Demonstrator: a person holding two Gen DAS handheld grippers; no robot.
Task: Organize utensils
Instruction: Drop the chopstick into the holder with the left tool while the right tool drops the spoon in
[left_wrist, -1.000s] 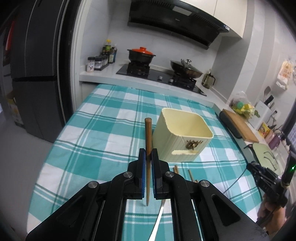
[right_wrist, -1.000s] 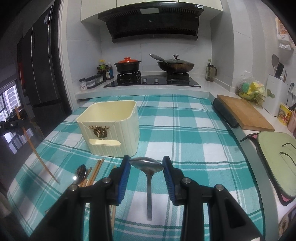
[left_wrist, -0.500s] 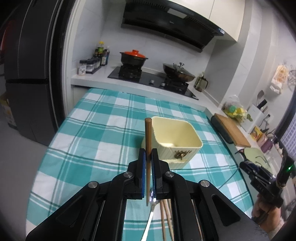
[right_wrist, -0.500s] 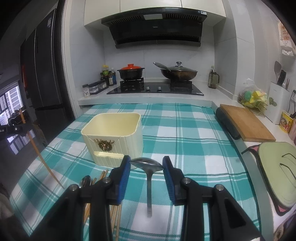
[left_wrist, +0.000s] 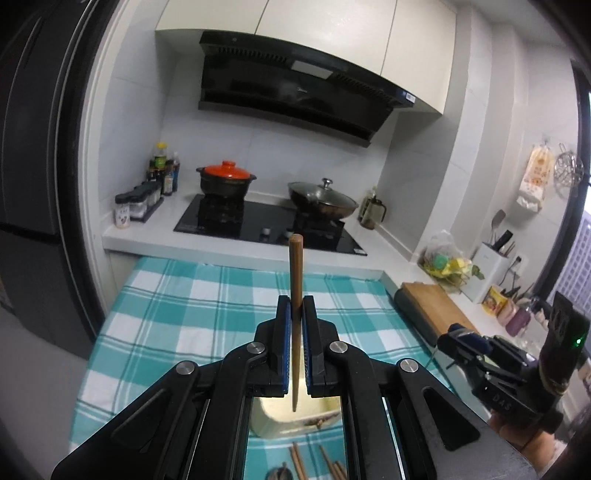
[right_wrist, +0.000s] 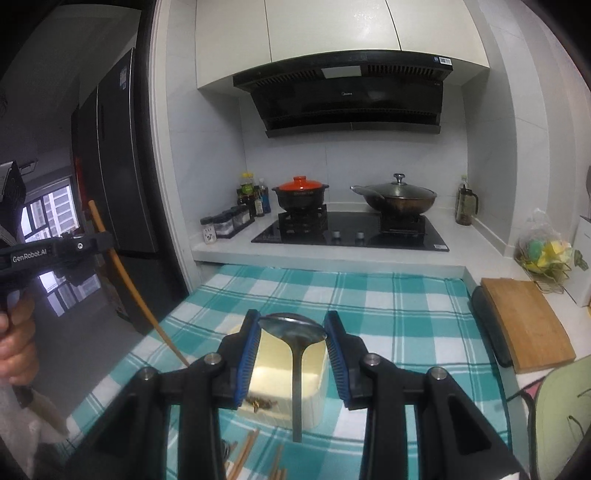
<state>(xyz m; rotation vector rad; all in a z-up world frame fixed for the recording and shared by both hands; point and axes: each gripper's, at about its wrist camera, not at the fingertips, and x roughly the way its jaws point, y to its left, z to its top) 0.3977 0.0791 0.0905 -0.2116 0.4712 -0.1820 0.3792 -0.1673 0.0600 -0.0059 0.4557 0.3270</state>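
The left gripper (left_wrist: 294, 321) clenches a brown wooden chopstick (left_wrist: 295, 295) and the right gripper (right_wrist: 292, 332) grips a steel spoon (right_wrist: 293, 332) above the cream ribbed plastic holder (right_wrist: 280, 380) at lower centre, apparently empty, more chopsticks (left_wrist: 295, 459) waiting below.

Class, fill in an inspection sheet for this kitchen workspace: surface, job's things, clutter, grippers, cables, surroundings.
Surface: table under a teal checked cloth.
Job's things: cream holder on the cloth; chopstick and spoon held above it; loose chopsticks in front of it.
Clutter: cutting board at the table's right edge.
Grippers: left gripper shut on the chopstick; right gripper shut on the spoon's bowl.
Cables: nothing seen.
Surroundings: stove, red-lidded pot, wok, fridge.
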